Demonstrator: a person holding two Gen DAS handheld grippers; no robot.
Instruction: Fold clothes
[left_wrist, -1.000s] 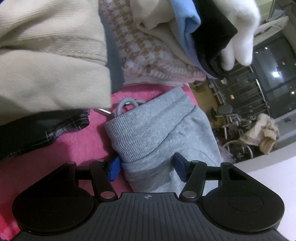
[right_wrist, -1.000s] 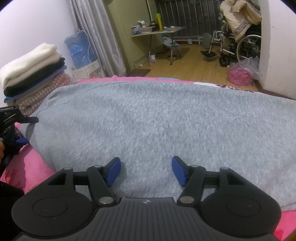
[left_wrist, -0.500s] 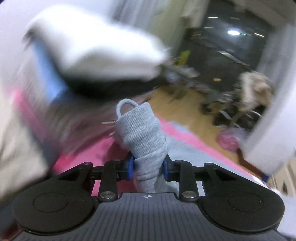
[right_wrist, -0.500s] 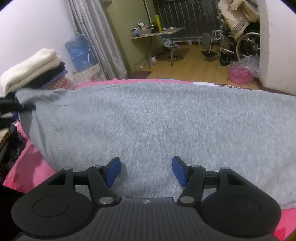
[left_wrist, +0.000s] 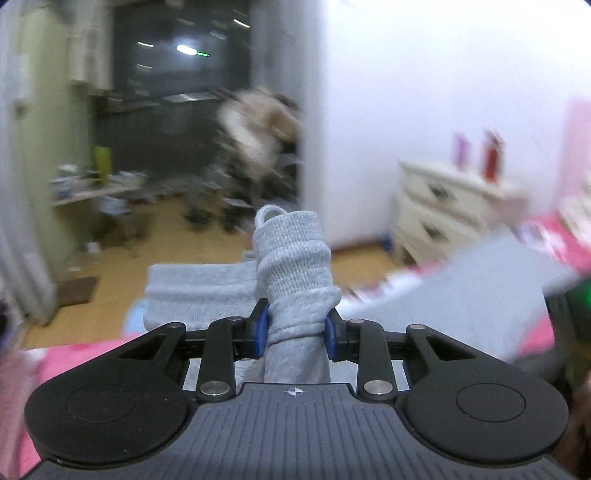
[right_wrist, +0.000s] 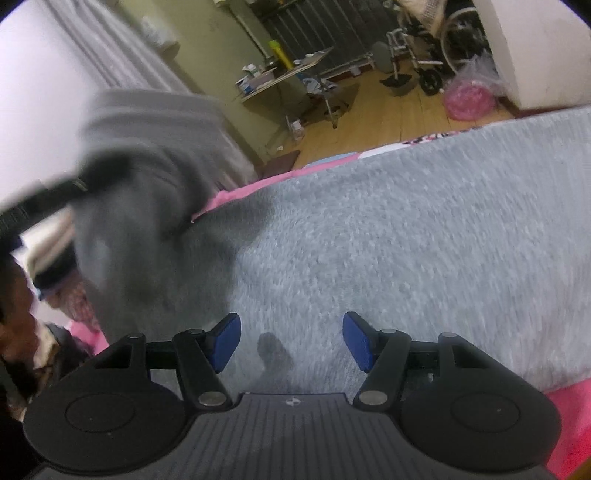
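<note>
Pink bed cover (right_wrist: 569, 417) under everything, wooden floor (right_wrist: 399, 114), cluttered folding table (right_wrist: 284, 74) with a yellow-green bottle (right_wrist: 277, 51), wheelchair (right_wrist: 439, 48) beside a pink plastic bag (right_wrist: 467, 99), grey curtain (right_wrist: 122, 55), cream dresser (left_wrist: 443, 210) carrying two blurred bottles (left_wrist: 489, 155)

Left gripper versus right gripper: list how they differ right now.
The left gripper has its blue fingers pressed on a bunched ribbed cuff of the grey garment; the right gripper holds nothing. The left gripper's fingers stand close together; the right gripper's stand wide apart. The left gripper carries fabric lifted off the pink bedding; the right gripper sits over the garment's flat part. Both share black frames and blue pads.
</note>
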